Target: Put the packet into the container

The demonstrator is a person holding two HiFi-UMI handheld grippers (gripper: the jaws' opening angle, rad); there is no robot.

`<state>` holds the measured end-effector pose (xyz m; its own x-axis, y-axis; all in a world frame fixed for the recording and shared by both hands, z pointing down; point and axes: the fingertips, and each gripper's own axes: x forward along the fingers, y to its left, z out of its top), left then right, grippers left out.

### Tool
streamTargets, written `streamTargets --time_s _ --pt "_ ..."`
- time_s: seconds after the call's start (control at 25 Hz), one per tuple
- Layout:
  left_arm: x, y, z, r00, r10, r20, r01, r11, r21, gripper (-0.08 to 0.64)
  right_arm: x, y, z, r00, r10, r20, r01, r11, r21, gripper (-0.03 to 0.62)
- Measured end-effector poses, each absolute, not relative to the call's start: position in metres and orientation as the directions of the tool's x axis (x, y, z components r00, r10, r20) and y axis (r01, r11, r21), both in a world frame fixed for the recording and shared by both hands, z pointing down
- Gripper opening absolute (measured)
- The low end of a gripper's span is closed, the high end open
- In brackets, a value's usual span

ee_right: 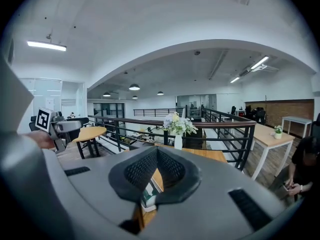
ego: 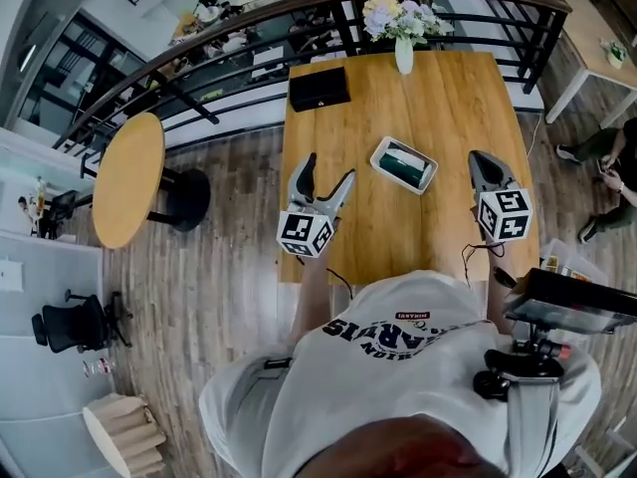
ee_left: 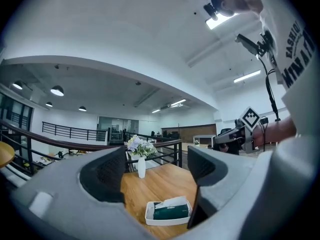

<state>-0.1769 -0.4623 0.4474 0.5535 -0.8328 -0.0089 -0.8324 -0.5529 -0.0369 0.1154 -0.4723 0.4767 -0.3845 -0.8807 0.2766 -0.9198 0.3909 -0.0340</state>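
A white container (ego: 379,157) sits on the wooden table (ego: 438,98), and a dark green packet (ego: 406,167) lies inside it. My left gripper (ego: 330,166) hovers to its left, open, with nothing between the jaws. In the left gripper view the container (ee_left: 150,216) and the packet (ee_left: 170,212) show low between the wide jaws of that gripper (ee_left: 156,171). To the right of the container is my right gripper (ego: 478,157), its jaws together. In the right gripper view the pads of that gripper (ee_right: 157,154) meet at the tips and hold nothing.
A white vase of flowers (ego: 402,28) stands at the table's far edge, and a black box (ego: 318,88) lies at its far left corner. A dark railing (ego: 249,28) runs behind the table. A round side table (ego: 129,177) is to the left. A seated person (ego: 615,162) is at the right.
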Motion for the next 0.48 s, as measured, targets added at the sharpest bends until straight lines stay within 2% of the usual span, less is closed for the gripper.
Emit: streamTargets --time_s 0.32,0.36,0.4,0.44,0.48 --pt "-0.184 -0.455 0.435 0.549 -0.834 -0.052 -0.835 -0.547 -0.054 0.377 0.125 -0.445 0.484 -0.317 -0.899 0.303 -0.946 0.324 -0.027 0.006" --pt "-0.186 -0.452 0.433 0.551 -0.833 -0.048 -0.834 -0.548 -0.058 0.328 0.126 -0.44 0.484 -0.307 -0.901 0.305 -0.949 0.314 -0.025 0.006" --pt "-0.189 -0.448 0.432 0.549 -0.835 -0.04 -0.835 -0.546 -0.064 0.077 0.125 -0.435 0.484 -0.297 -0.904 0.308 -0.952 0.305 -0.023 0.006" --pt "-0.192 -0.445 0.431 0.546 -0.837 -0.03 -0.836 -0.543 -0.074 -0.002 0.124 -0.429 0.484 -0.289 -0.906 0.309 -0.955 0.297 -0.022 0.006" --pt "-0.194 -0.443 0.43 0.549 -0.835 -0.021 -0.833 -0.546 -0.088 -0.002 0.123 -0.423 0.485 -0.281 -0.908 0.31 -0.957 0.289 -0.021 0.006"
